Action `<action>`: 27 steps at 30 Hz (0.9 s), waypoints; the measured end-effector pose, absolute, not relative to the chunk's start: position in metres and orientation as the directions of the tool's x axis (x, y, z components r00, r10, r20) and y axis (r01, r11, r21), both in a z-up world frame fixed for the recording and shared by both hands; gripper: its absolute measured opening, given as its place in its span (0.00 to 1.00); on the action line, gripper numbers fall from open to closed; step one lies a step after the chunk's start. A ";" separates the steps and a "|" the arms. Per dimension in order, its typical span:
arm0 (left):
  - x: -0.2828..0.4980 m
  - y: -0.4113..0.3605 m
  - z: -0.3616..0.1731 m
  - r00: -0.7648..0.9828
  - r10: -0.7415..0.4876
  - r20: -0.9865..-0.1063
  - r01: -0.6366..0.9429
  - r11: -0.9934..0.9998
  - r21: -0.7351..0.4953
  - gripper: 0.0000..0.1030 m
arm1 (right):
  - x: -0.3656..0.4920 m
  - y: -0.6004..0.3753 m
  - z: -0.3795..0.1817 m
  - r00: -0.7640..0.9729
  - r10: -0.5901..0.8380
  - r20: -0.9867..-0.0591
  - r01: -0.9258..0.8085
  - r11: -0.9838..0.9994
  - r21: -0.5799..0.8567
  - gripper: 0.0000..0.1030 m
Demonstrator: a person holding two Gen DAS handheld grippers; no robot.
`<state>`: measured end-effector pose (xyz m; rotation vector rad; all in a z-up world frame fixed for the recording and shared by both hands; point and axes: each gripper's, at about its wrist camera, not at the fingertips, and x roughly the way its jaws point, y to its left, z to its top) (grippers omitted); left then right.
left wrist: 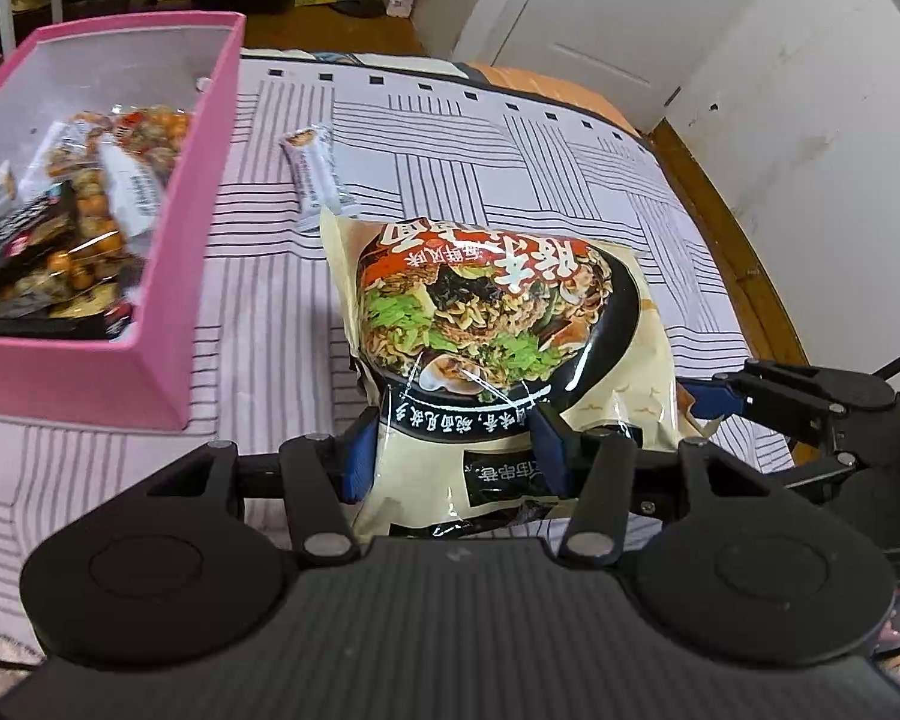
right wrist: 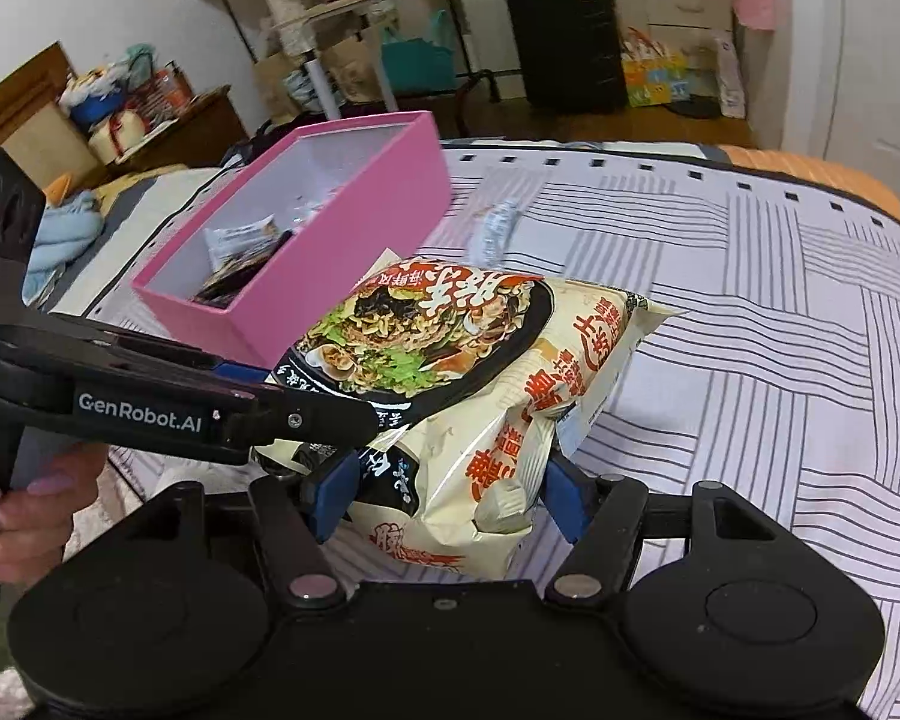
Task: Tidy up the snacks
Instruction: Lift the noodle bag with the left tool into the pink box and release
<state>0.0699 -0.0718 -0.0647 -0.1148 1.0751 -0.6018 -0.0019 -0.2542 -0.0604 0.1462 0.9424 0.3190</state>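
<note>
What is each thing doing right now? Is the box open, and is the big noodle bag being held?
pink box: open, partly filled with snack packets.
instant noodle bag: sealed, gripped at its near end by both grippers.
left hand-held gripper: shut on the noodle bag.
right hand-held gripper: shut on the noodle bag.
snack bar packet: sealed, lying flat on the striped bedsheet, outside the box.
</note>
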 end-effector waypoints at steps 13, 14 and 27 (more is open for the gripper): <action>0.028 0.014 -0.025 0.407 -0.516 -0.754 0.320 0.853 -0.412 0.49 | -0.014 -0.183 -0.006 0.522 0.388 -0.759 -0.418 0.893 0.169 0.67; 0.029 0.022 -0.022 0.408 -0.524 -0.748 0.315 0.849 -0.423 0.49 | -0.014 -0.176 -0.002 0.532 0.388 -0.753 -0.432 0.889 0.153 0.67; 0.074 0.088 0.011 0.583 -0.473 -0.660 0.259 0.879 -0.400 0.49 | 0.044 -0.118 0.039 0.606 0.454 -0.654 -0.567 0.823 0.046 0.65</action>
